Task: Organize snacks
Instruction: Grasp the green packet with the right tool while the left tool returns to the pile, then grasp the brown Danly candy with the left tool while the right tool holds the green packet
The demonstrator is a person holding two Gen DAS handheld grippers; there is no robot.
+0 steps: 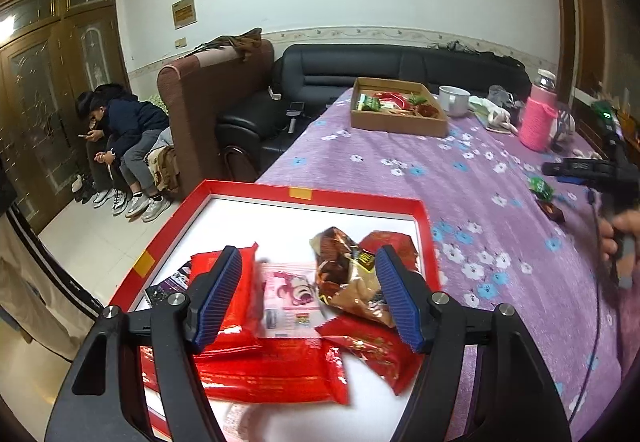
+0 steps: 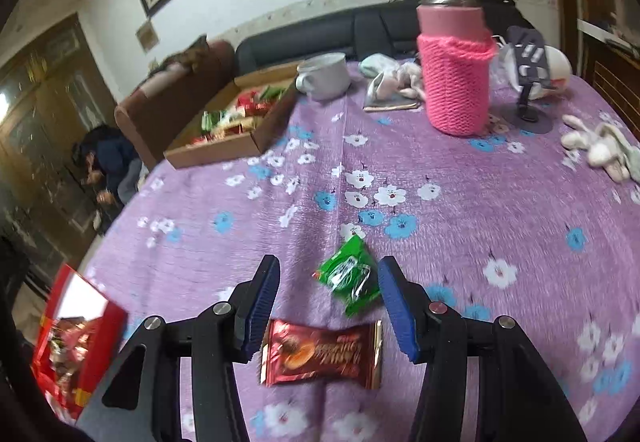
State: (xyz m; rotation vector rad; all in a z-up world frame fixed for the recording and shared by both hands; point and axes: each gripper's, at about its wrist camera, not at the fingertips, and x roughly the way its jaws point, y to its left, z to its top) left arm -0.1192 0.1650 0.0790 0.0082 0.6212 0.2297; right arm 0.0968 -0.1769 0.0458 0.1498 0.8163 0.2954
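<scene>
My left gripper [image 1: 309, 274] is open above a red-rimmed tray [image 1: 320, 198] with a white floor, over a pile of snacks: a pink packet [image 1: 290, 292], red packets [image 1: 272, 370] and a brown foil packet [image 1: 344, 274]. My right gripper [image 2: 328, 294] is open just above the purple flowered cloth [image 2: 400, 170]. A green snack packet [image 2: 350, 276] lies between its fingers toward the right one. A dark red chocolate packet [image 2: 320, 354] lies nearer, between the finger bases. The tray's corner shows in the right wrist view [image 2: 80, 322].
A cardboard box [image 1: 398, 122] of sorted snacks stands at the far side, also in the right wrist view [image 2: 236, 146]. A white cup [image 2: 324, 76], a pink knitted bottle [image 2: 456, 82], soft toys [image 2: 596, 146] and a small stand [image 2: 528, 110] are beyond. Sofas and seated people are left.
</scene>
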